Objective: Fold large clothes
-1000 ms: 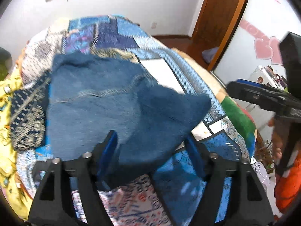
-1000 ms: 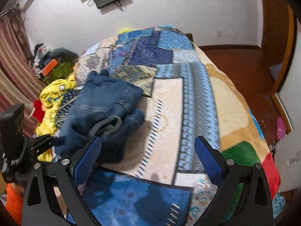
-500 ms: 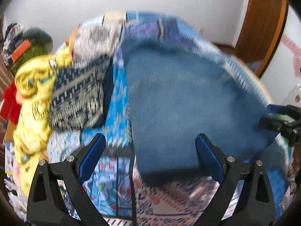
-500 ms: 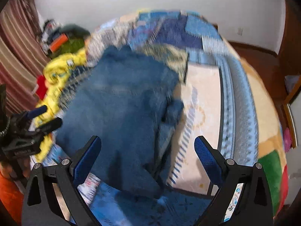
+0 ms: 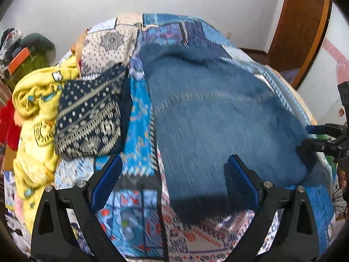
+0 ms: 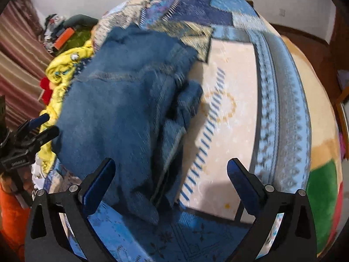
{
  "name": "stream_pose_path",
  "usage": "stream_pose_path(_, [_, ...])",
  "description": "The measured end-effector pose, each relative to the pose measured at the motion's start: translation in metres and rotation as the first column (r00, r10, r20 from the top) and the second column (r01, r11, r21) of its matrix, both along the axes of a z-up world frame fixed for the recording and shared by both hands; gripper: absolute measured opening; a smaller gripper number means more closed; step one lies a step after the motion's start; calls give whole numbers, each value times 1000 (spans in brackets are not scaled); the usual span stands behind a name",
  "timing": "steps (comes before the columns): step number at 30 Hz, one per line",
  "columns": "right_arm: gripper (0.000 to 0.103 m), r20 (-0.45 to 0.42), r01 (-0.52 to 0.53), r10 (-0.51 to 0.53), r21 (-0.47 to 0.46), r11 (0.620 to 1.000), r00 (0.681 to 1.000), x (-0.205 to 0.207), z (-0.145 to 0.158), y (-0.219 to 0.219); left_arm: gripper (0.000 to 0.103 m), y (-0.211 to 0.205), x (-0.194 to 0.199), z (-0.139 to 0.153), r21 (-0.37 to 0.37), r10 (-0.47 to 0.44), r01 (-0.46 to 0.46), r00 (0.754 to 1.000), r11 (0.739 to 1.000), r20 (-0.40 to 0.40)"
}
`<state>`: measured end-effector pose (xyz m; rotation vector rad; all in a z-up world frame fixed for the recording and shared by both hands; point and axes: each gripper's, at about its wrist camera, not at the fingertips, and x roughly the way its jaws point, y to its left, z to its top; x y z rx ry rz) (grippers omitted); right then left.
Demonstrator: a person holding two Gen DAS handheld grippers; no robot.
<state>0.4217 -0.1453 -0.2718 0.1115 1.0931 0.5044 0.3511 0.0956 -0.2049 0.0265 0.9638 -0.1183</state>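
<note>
The denim garment (image 5: pixel 213 118) was found lying on the patchwork bedspread (image 5: pixel 139 118), partly folded, with its long axis running from 6 toward 12 o'clock in the left wrist view. The left gripper (image 5: pixel 174 181) was recorded with its fingers spread wide and nothing between the pads; the garment's near hem lay just ahead of them, toward 1 o'clock, with the right-hand finger over the cloth's edge and the left-hand finger over bare bedspread. The right gripper (image 6: pixel 170 181) was likewise seen with fingers wide apart and empty. In its view the garment (image 6: pixel 122 109) lay from 12 to 10 o'clock, its bunched side edge and a trailing corner reaching down between the fingers. Both grippers were judged about equally near; the right one was judged better placed for the bunched side, the left for the hem. A folded patterned cloth (image 5: pixel 87 118) and a yellow garment (image 5: pixel 37 113) were noted at 9 to 10 o'clock of the left gripper. No legible brand or label was found; small lettering on the opposite gripper's body was too blurred to be read.
</note>
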Motion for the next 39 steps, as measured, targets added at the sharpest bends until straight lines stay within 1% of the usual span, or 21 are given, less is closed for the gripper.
stream_pose_path(2, [102,2,-5,5,37,999,1000,10,2,0,97,4,13,3,-17,-3,3,1000,1000,-9])
stream_pose_path(4, [102,-26,-7,9,78,997,1000,24,-3,1,97,10,28,2,-70,-4,1,999,998,-38])
stream_pose_path(6, [102,-77,-13,22,118,993,997,42,-13,2,97,17,41,-5,-137,3,-13,997,990,-74])
stream_pose_path(8, [102,-150,-14,37,154,988,988,59,-28,4,97,21,54,-18,-190,16,-41,991,981,-134])
stream_pose_path(9, [102,-182,-18,51,175,984,982,65,-35,5,97,24,60,-27,-233,9,-50,985,971,-172])
stream_pose_path(11, [102,-232,-27,81,229,973,969,75,-49,8,97,30,69,-40,-345,-6,-72,975,936,-220])
stream_pose_path(13, [102,-258,-36,106,264,964,960,82,-58,13,97,37,79,-55,-456,-16,-112,963,883,-268])
stream_pose_path(16, [99,-260,-73,164,329,942,952,89,-61,22,97,42,94,-74,-538,-37,-147,948,830,-316])
stream_pose_path(21, [98,-258,-99,198,352,931,946,103,-64,42,97,38,116,-96,-610,-97,-160,926,776,-366])
stream_pose_path(22, [96,-257,-95,198,364,926,946,106,-64,43,97,36,118,-96,-615,-106,-151,927,774,-361])
stream_pose_path(24, [85,-264,-71,184,386,920,947,113,-64,43,96,32,121,-95,-605,-107,-138,930,784,-352])
stream_pose_path(26, [80,-275,-51,179,416,908,945,117,-63,42,92,32,123,-95,-602,-102,-134,934,788,-342])
stream_pose_path(27, [76,-273,-50,177,417,907,946,116,-62,43,88,31,123,-94,-601,-100,-134,935,788,-340])
stream_pose_path(28, [74,-271,-49,174,411,910,947,115,-61,44,83,30,121,-92,-595,-94,-131,938,793,-332])
stream_pose_path(29, [70,-262,-54,171,400,915,950,111,-59,46,80,28,119,-89,-586,-94,-118,943,802,-319])
stream_pose_path(31, [61,-240,-56,162,396,917,957,102,-50,44,72,23,111,-79,-552,-85,-78,961,830,-264])
stream_pose_path(32, [53,-229,-53,157,404,913,961,99,-45,42,70,23,107,-75,-544,-72,-80,965,835,-252])
stream_pose_path(33, [42,-224,-42,144,406,913,964,97,-40,41,68,23,102,-71,-544,-58,-86,969,835,-241])
stream_pose_path(35, [38,-216,-36,144,438,898,966,92,-27,38,63,26,91,-62,-567,-46,-93,973,819,-226])
stream_pose_path(36, [37,-208,-42,147,440,897,967,90,-20,42,61,27,84,-54,-569,-43,-87,976,818,-212])
stream_pose_path(39, [35,-159,-81,158,408,909,974,75,4,58,57,25,63,-25,-522,-34,-49,988,852,-150])
